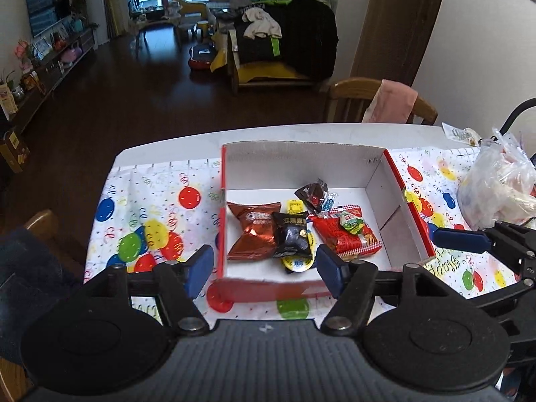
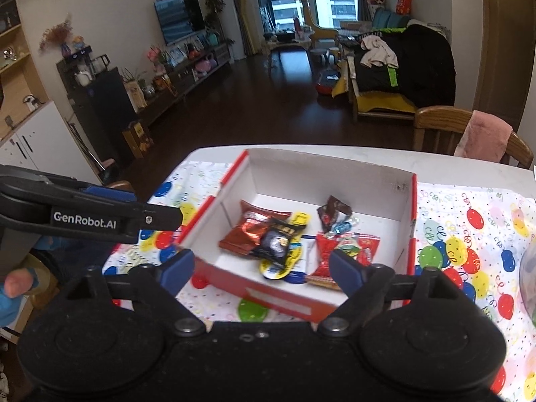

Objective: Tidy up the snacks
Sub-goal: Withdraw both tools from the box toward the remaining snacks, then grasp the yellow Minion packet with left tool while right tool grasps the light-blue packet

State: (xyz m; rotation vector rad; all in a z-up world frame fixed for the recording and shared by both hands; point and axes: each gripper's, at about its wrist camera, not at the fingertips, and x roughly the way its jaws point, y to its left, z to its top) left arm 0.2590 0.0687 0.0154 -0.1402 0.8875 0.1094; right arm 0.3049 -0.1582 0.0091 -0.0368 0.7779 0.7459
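So here's my view: both grippers are up over the near edge of the white table [image 1: 167,140], which is covered by a party tablecloth printed with coloured balloons [image 1: 150,221]. My left gripper [image 1: 264,269] has its blue-padded jaws spread apart with nothing between them, and my right gripper [image 2: 264,271] is the same deal, jaws wide and empty. Right in front of me sits the open cardboard box with red outside and white inside [image 1: 301,157], roughly mid-table, its near wall just past my fingertips. All the snacks are inside it on the floor of the box: a shiny copper-red foil bag [image 1: 254,234] toward the left wall, a small black packet with gold print [image 1: 291,238] overlapping its right edge, a yellow round-ended sachet [image 1: 296,263] poking out underneath the black one, a red packet with a green-and-white sweet on top [image 1: 348,234] toward the right, and a dark little wrapped candy [image 1: 313,192] nearer the far wall. Off near the right edge of the table there's a crumpled clear plastic bag [image 1: 495,187] with stuff in it that I can't make out.
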